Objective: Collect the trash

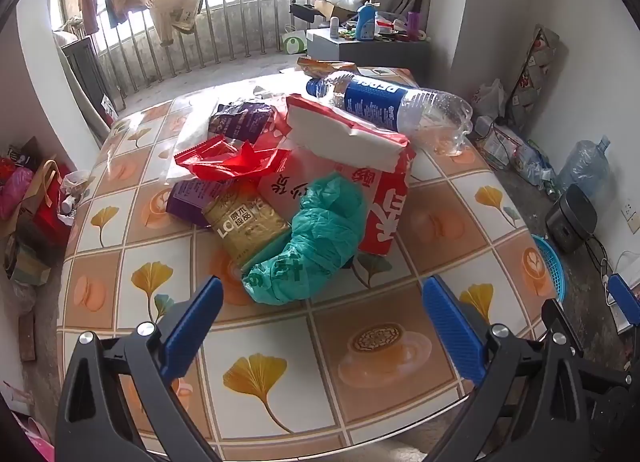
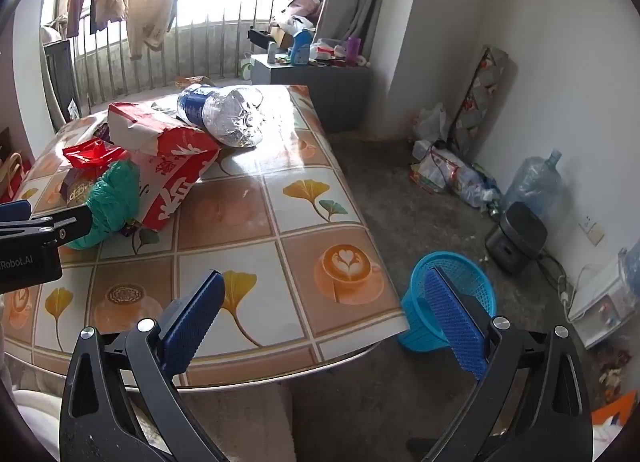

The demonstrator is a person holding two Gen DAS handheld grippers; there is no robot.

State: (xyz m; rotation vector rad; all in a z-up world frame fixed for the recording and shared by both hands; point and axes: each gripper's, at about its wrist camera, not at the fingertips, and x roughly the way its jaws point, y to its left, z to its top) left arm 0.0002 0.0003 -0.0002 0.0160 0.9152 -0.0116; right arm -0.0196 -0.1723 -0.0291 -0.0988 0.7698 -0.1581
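Looking along the left hand-held gripper [image 1: 320, 314], its two blue fingers [image 1: 192, 326] stand spread as wide as they go, with nothing between them, angled down over the desk [image 1: 280, 374] with its leaf-and-coffee-cup cover. The trash heap lies just ahead of the fingertips: a crumpled green plastic bag [image 1: 316, 238] is nearest, close in front of the gap and apart from both fingers. Behind it sit a gold packet [image 1: 244, 225], a red-and-white tissue pack [image 1: 360, 153], a red wrapper [image 1: 232, 157] and a purple packet [image 1: 244, 121]. An empty clear Pepsi bottle [image 1: 392, 105] lies on its side at the far right of the heap, resting partly on the tissue pack.

From the right wrist, the right hand-held gripper [image 2: 324, 302] is likewise fully open and empty, hanging over the desk's near right corner. The heap is well off to its upper left, with the green plastic bag [image 2: 112, 193] beside the left hand-held gripper [image 2: 24, 217] at the picture's left edge. A blue mesh basket [image 2: 420, 302] stands on the floor beside the desk, seen partly behind the right finger [image 2: 456, 322].
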